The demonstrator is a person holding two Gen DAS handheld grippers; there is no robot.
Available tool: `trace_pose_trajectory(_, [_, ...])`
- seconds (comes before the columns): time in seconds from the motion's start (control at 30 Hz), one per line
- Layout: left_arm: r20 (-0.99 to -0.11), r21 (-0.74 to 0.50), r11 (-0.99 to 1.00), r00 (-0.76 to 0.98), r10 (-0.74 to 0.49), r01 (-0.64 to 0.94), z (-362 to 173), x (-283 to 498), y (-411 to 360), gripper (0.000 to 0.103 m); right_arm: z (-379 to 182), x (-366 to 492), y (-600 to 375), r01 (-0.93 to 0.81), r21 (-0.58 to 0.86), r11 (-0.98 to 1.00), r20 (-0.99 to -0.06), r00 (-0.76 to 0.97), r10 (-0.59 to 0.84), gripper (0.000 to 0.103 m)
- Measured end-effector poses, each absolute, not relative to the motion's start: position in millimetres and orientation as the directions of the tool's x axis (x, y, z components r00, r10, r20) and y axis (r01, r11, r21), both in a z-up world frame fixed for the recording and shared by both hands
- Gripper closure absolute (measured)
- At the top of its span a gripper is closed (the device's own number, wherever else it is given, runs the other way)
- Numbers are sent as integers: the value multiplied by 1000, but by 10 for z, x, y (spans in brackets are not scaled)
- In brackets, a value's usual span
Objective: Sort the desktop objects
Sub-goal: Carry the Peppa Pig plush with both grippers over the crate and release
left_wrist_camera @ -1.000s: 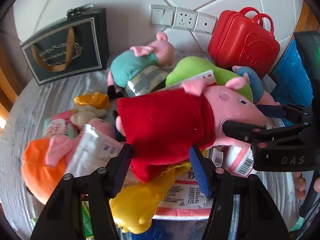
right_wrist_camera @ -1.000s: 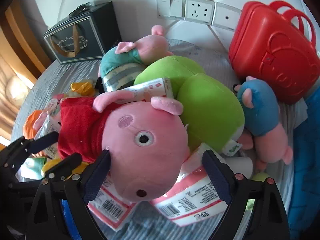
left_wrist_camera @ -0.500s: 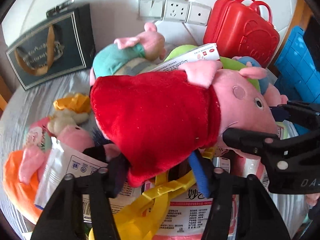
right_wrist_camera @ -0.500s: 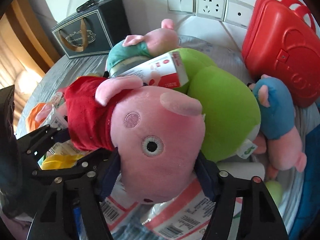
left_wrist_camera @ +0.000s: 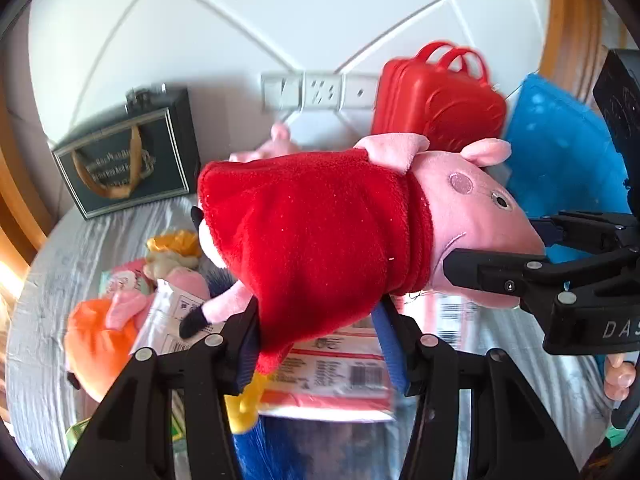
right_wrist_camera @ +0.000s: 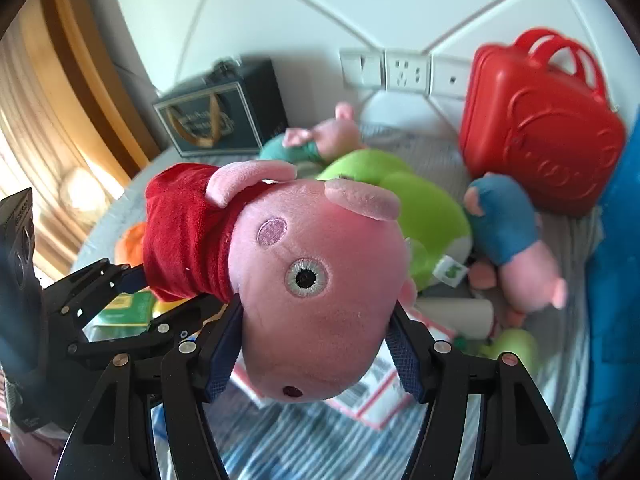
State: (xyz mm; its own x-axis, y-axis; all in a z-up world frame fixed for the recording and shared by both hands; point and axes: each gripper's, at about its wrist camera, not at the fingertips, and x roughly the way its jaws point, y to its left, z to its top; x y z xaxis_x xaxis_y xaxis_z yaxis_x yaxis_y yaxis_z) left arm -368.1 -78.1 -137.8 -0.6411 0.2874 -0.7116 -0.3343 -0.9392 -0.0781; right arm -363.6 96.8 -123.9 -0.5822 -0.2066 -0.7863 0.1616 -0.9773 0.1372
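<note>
A pink pig plush in a red dress (left_wrist_camera: 320, 232) hangs in the air above the cluttered round table (left_wrist_camera: 52, 280). My left gripper (left_wrist_camera: 320, 344) is shut on the hem of its red dress. My right gripper (right_wrist_camera: 316, 344) is shut on its pink head (right_wrist_camera: 316, 280), and shows from the side in the left wrist view (left_wrist_camera: 516, 248). The left gripper shows at the left of the right wrist view (right_wrist_camera: 120, 296). The plush lies roughly level between the two grippers.
On the table lie a green plush (right_wrist_camera: 400, 200), a blue-dressed pig (right_wrist_camera: 512, 232), a teal-dressed pig (right_wrist_camera: 316, 140), an orange plush (left_wrist_camera: 100, 340) and medicine packets (left_wrist_camera: 340, 368). A red case (right_wrist_camera: 540, 120), a dark gift bag (left_wrist_camera: 128, 160) and a blue bin (left_wrist_camera: 560, 160) stand at the back.
Both grippers closed on the pig plush and lifted it up off the pile. The table and other toys now sit lower in both views.
</note>
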Motion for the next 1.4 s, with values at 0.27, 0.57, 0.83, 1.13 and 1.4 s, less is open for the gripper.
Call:
trace_pose_trajectory(0.27, [-613,-42,-922,-719,329,-386,-669,-3002,-685,52,-611,-2835,1097,146,109,-983,-697,-694,-180,37])
trace_pose_trajectory(0.57, [-513,-9,-877,-750,417,-481,-101,-2334,-306,52,-87,-1907,1488,56,75,-996,-611,-787,-90,37])
trace_pose_trajectory(0.83, [-445,16,-840,-757,479,-542,241,-1810,407,52,248,-1240,2136,-5,52,-999,-546,-837,-24,37])
trace_pose_trajectory(1.13, [-395,42,-802,-747,534,-596,550,-1219,1747,52,543,-491,3353,-63,50,-997,-488,-872,31,37])
trace_pose_trajectory(1.4, [-447,69,-777,-716,537,-625,607,-718,2993,52,466,11,4467,-100,108,-989,-492,-870,34,37])
